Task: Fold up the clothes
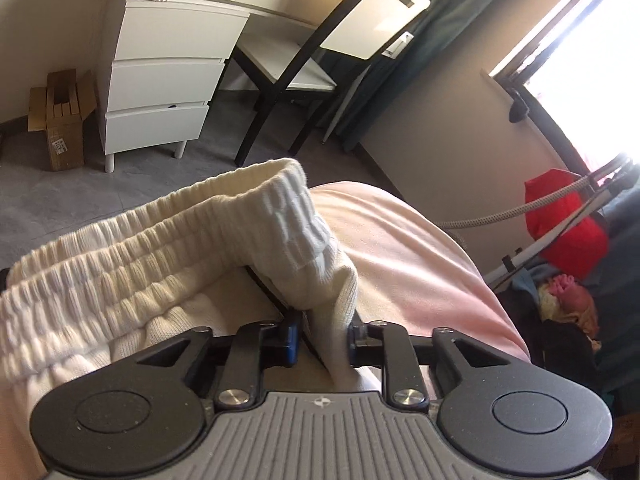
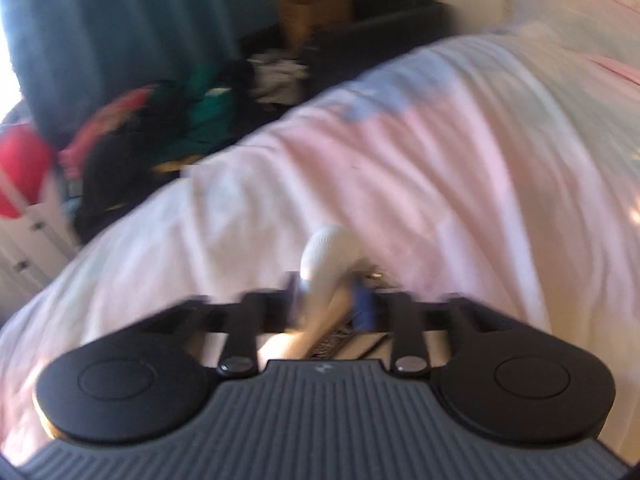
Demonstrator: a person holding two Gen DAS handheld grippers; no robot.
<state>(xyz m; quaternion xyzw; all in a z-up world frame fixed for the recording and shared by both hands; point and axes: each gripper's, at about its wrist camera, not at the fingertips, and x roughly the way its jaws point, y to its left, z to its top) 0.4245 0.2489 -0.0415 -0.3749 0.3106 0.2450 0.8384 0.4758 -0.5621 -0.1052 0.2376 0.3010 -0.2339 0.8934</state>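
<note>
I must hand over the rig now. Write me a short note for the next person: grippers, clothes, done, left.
Left gripper: shut on the cream garment, near its ribbed elastic waistband, raised above the pink bed cover.
Right gripper: shut on a bunch of cream cloth; the view is blurred, so whether it is the same garment is not clear.
Done: the garment is gripped and lifted.
Left: no fold shows yet. Probably lay it flat on the cover, then fold it.
</note>
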